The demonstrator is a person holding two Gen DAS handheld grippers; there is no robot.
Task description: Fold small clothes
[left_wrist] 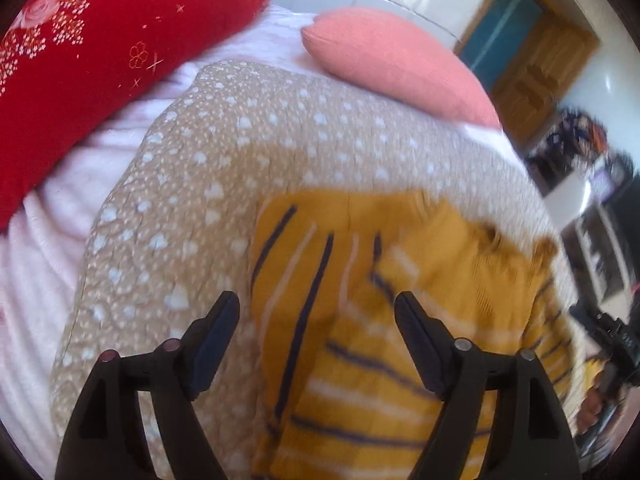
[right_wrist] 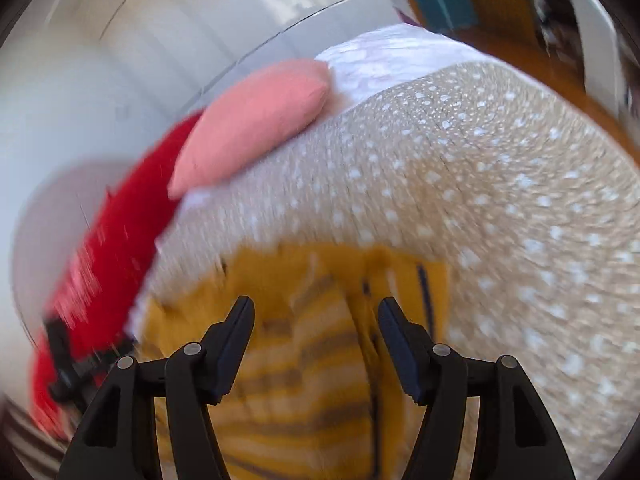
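A small mustard-yellow garment (left_wrist: 384,320) with dark and white stripes lies partly folded on a beige quilt (left_wrist: 224,152) with white dots. My left gripper (left_wrist: 318,304) is open and empty, just above the garment's left part. The right wrist view shows the same garment (right_wrist: 304,360), blurred, on the quilt (right_wrist: 500,200). My right gripper (right_wrist: 316,310) is open and empty above the garment. The right gripper also shows at the right edge of the left wrist view (left_wrist: 616,340).
A red flowered pillow (left_wrist: 92,64) lies at the far left and a pink pillow (left_wrist: 396,64) at the back, both on a pale pink bedsheet (left_wrist: 48,240). A wooden door (left_wrist: 536,60) and dark furniture (left_wrist: 600,208) stand to the right beyond the bed.
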